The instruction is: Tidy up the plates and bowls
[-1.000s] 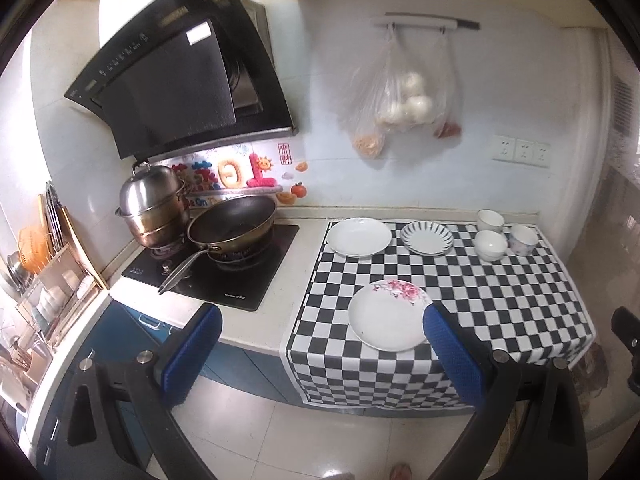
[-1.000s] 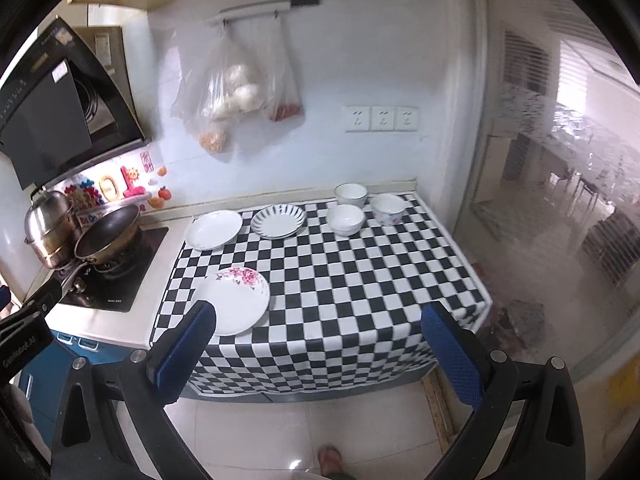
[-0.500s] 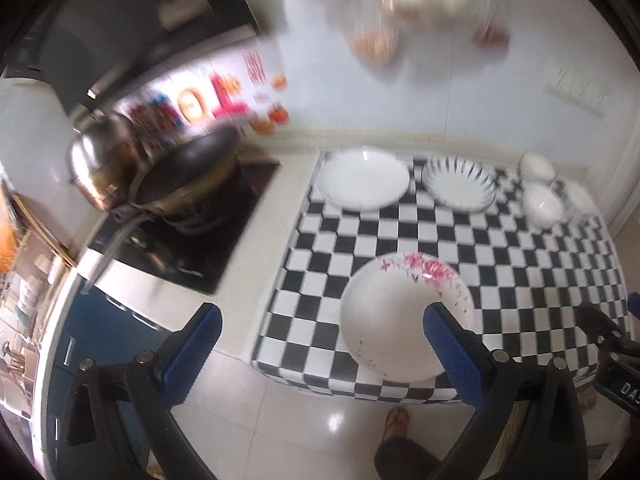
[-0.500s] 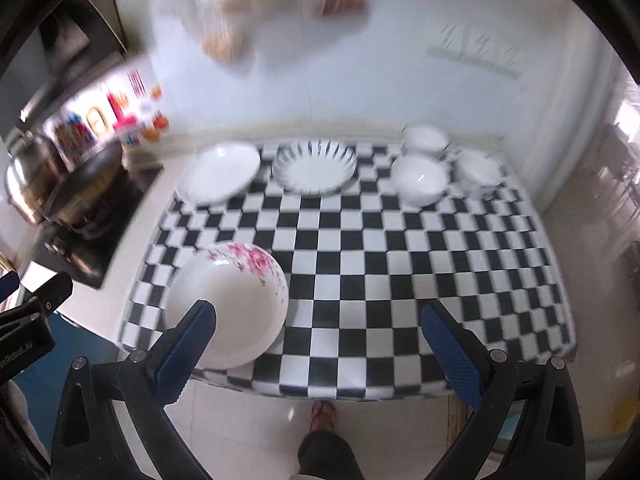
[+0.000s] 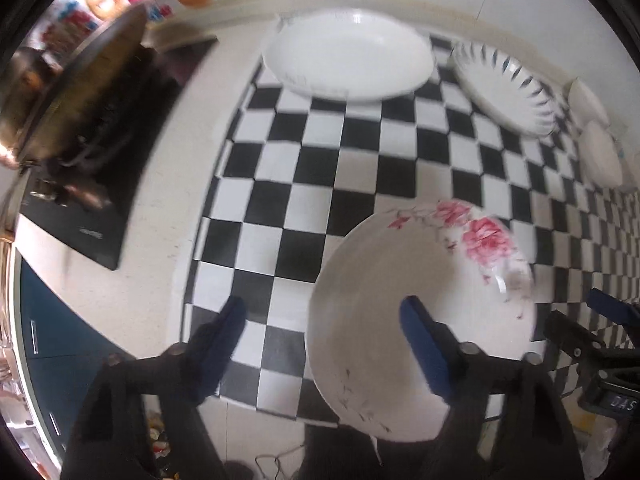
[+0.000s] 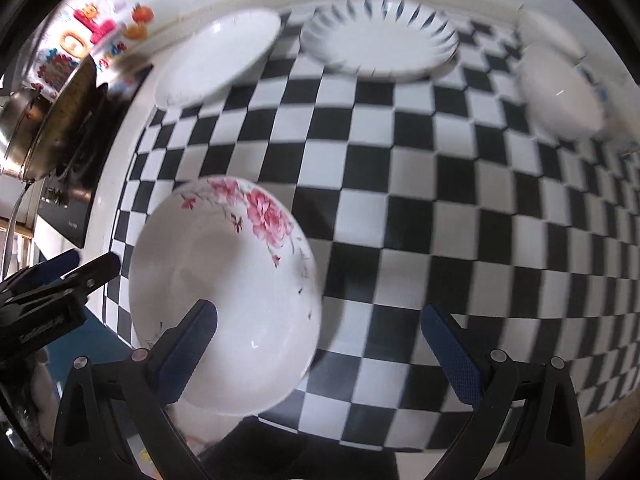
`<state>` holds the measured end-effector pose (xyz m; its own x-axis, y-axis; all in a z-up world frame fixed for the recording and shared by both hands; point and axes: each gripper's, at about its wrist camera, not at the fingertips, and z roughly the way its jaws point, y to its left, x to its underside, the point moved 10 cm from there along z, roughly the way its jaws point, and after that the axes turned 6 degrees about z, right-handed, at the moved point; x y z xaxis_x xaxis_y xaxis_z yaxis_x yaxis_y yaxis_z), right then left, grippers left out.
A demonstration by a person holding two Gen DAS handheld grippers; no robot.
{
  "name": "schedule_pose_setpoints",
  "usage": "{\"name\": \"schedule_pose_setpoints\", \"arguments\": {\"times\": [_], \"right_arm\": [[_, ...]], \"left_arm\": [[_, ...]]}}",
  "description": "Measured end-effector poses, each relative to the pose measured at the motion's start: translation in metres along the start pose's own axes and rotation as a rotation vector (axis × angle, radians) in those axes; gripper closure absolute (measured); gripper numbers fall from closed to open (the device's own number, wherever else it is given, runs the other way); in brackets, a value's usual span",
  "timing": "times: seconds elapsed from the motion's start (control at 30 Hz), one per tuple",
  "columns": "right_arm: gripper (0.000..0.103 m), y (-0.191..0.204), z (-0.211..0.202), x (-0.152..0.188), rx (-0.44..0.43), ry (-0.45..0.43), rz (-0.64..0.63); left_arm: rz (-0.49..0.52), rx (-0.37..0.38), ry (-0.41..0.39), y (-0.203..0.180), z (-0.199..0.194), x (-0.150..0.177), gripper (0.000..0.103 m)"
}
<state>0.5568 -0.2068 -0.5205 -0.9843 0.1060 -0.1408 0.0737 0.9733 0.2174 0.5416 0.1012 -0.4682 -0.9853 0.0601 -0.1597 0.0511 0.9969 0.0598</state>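
A white plate with pink flowers lies at the front edge of the checkered cloth. My left gripper is open, its right finger over the plate's left part. My right gripper is open, its left finger over the plate's near rim. A plain white plate and a blue-striped plate lie at the back. White bowls stand at the back right.
A wok and a steel pot sit on the black hob at the left. The white counter lies between hob and cloth. Floor lies below the counter's front edge.
Both grippers have dropped and moved in close over the flowered plate at the cloth's front edge. Both stay open and the dishes have not moved.
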Motion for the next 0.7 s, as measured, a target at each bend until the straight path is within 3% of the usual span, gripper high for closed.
{"name": "schedule_pose_setpoints", "arguments": {"times": [0.1, 0.2, 0.27, 0.33, 0.37, 0.43, 0.53, 0.7], "right_arm": [[0.001, 0.0, 0.026, 0.001, -0.019, 0.073, 0.035], [0.01, -0.001, 0.042, 0.005, -0.02, 0.109, 0.07], [0.025, -0.001, 0.056, 0.012, -0.033, 0.16, 0.103], [0.028, 0.0, 0.063, 0.018, -0.048, 0.192, 0.126], [0.037, 0.002, 0.063, 0.018, -0.047, 0.182, 0.121], [0.044, 0.005, 0.063, 0.019, -0.044, 0.195, 0.116], [0.079, 0.007, 0.069, 0.022, -0.058, 0.227, 0.135], [0.08, 0.0, 0.071, 0.026, -0.073, 0.234, 0.164]], "left_arm": [[0.01, 0.046, 0.067, -0.001, 0.025, 0.002, 0.033], [0.037, 0.086, 0.115, -0.003, 0.043, 0.006, 0.038], [0.054, 0.112, 0.144, -0.006, 0.052, 0.008, 0.046], [0.059, 0.14, 0.164, -0.009, 0.058, 0.01, 0.05], [0.049, 0.18, 0.157, -0.012, 0.057, 0.009, 0.054], [0.04, 0.215, 0.155, -0.016, 0.056, 0.007, 0.06], [0.047, 0.209, 0.141, -0.018, 0.051, 0.006, 0.062], [0.049, 0.199, 0.145, -0.027, 0.046, 0.0, 0.062]]}}
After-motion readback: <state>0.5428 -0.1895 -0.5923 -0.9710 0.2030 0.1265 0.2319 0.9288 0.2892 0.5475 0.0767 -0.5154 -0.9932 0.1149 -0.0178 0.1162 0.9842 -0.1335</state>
